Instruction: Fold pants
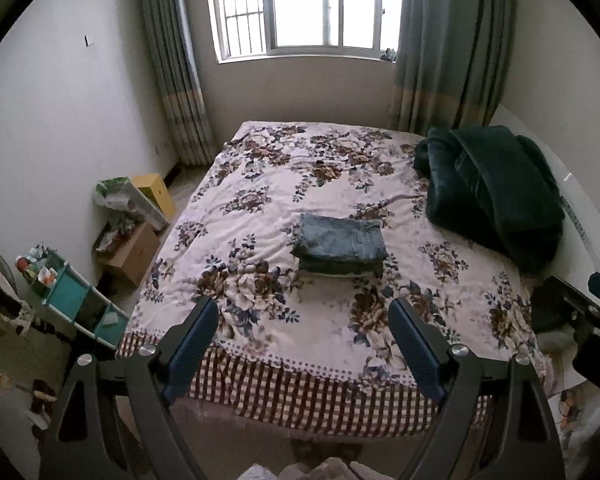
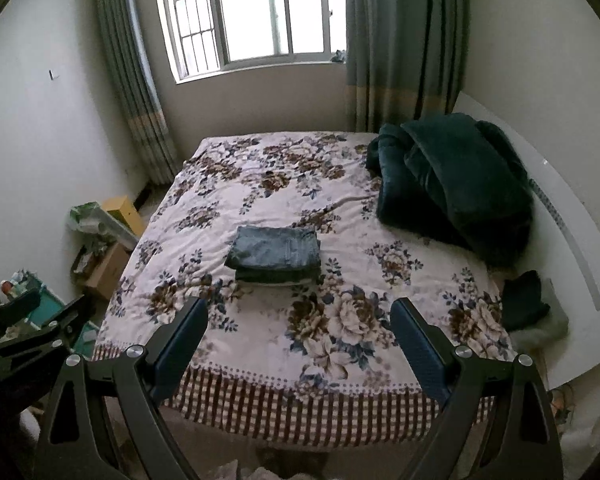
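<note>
Folded blue denim pants [image 1: 340,246] lie as a neat stack in the middle of the floral bedspread [image 1: 260,200]. They also show in the right wrist view [image 2: 276,254]. My left gripper [image 1: 304,320] is open and empty, held back over the foot of the bed, well short of the pants. My right gripper [image 2: 300,320] is open and empty too, at the same distance from the pants. The right gripper's body shows at the right edge of the left wrist view [image 1: 592,320]. The left gripper's body shows at the left edge of the right wrist view [image 2: 28,332].
A dark green blanket [image 1: 496,192] is heaped at the bed's right, against the white headboard [image 2: 568,232]. Cardboard boxes [image 1: 128,252] and a teal shelf cart [image 1: 72,300] stand on the floor left of the bed. A curtained window [image 1: 312,8] is behind.
</note>
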